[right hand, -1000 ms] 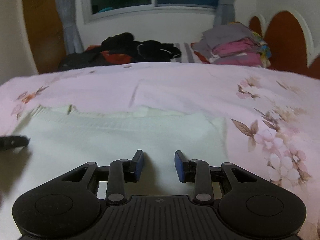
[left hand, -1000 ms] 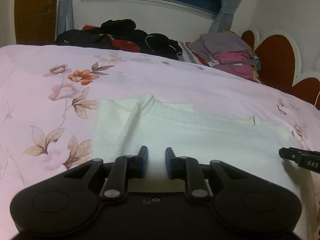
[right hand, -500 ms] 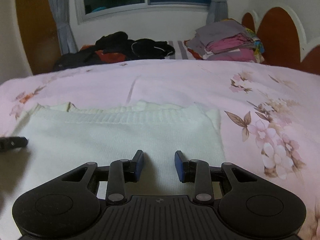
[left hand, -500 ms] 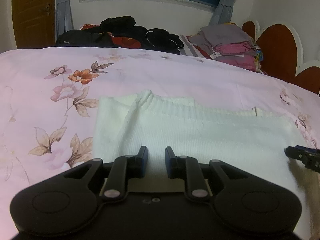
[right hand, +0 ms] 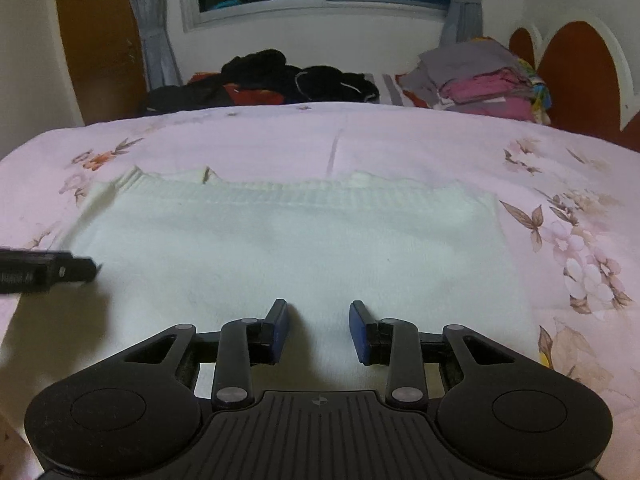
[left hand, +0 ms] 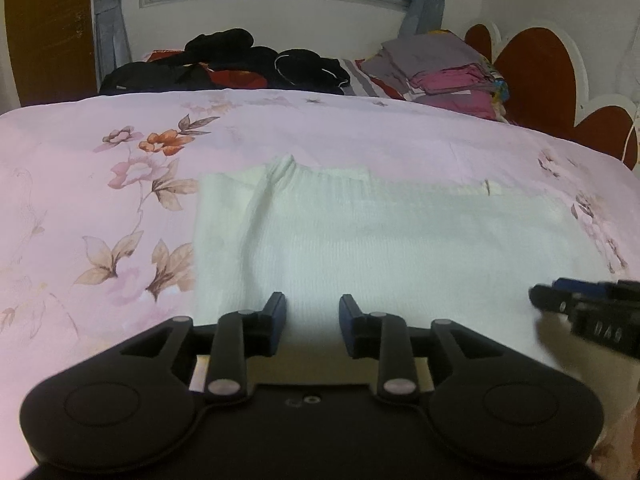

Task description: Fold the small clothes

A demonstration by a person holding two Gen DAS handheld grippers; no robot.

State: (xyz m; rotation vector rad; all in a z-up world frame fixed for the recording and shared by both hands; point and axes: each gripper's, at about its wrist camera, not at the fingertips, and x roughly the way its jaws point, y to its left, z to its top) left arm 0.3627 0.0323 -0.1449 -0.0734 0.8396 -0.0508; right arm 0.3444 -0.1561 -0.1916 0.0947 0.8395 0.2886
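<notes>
A white knitted garment (left hand: 400,240) lies folded flat on the pink floral bedsheet (left hand: 100,208), its ribbed edge on the far side. My left gripper (left hand: 313,308) hovers over the garment's near left part. Its jaws are opening, with nothing between them. My right gripper (right hand: 319,316) stands open over the near right part of the same garment (right hand: 300,248), also with nothing between its fingers. Each gripper shows in the other's view: the right gripper (left hand: 584,312) at the right edge of the left wrist view, the left gripper (right hand: 48,270) at the left edge of the right wrist view.
A heap of dark clothes (left hand: 240,64) lies at the far side of the bed under the window. A stack of folded grey and pink clothes (left hand: 448,76) sits by the brown headboard (left hand: 536,68). A wooden door (right hand: 100,40) stands at the far left.
My left gripper's jaws have spread wider. The right gripper has shifted left over the garment and reaches further into the left wrist view. The garment lies as before.
</notes>
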